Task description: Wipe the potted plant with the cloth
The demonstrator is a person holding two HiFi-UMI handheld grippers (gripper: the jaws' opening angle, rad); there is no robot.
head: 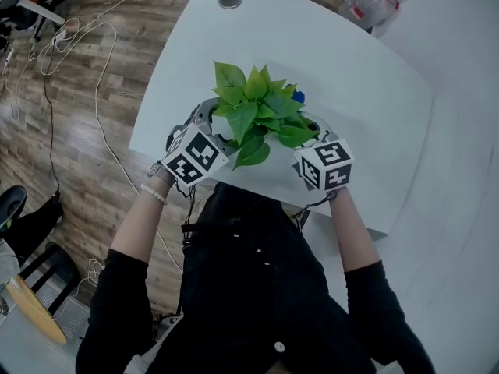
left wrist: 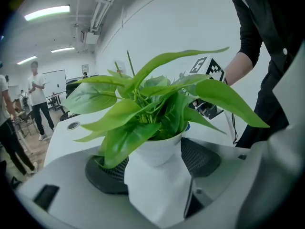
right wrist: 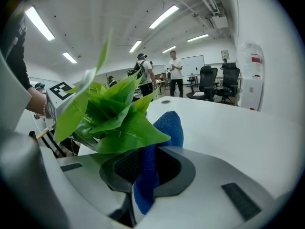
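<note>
The potted plant (head: 257, 111) with broad green leaves stands near the front edge of the white table (head: 359, 76). In the left gripper view its white pot (left wrist: 159, 151) sits between the jaws, and my left gripper (left wrist: 153, 165) is shut on it. In the head view that gripper (head: 221, 131) is at the plant's left, the pot hidden under leaves. My right gripper (right wrist: 145, 168) is shut on a blue cloth (right wrist: 167, 128), which stands up against the leaves (right wrist: 119, 116). From above, the right gripper (head: 309, 125) is at the plant's right, with a bit of cloth (head: 298, 97) showing.
A round cable grommet (head: 229, 0) lies at the table's far edge. A plastic bag with a red-capped bottle (head: 373, 2) is at the far right. Cables (head: 70, 45) trail over the wooden floor on the left. People (right wrist: 175, 73) and office chairs (right wrist: 215, 82) stand far off.
</note>
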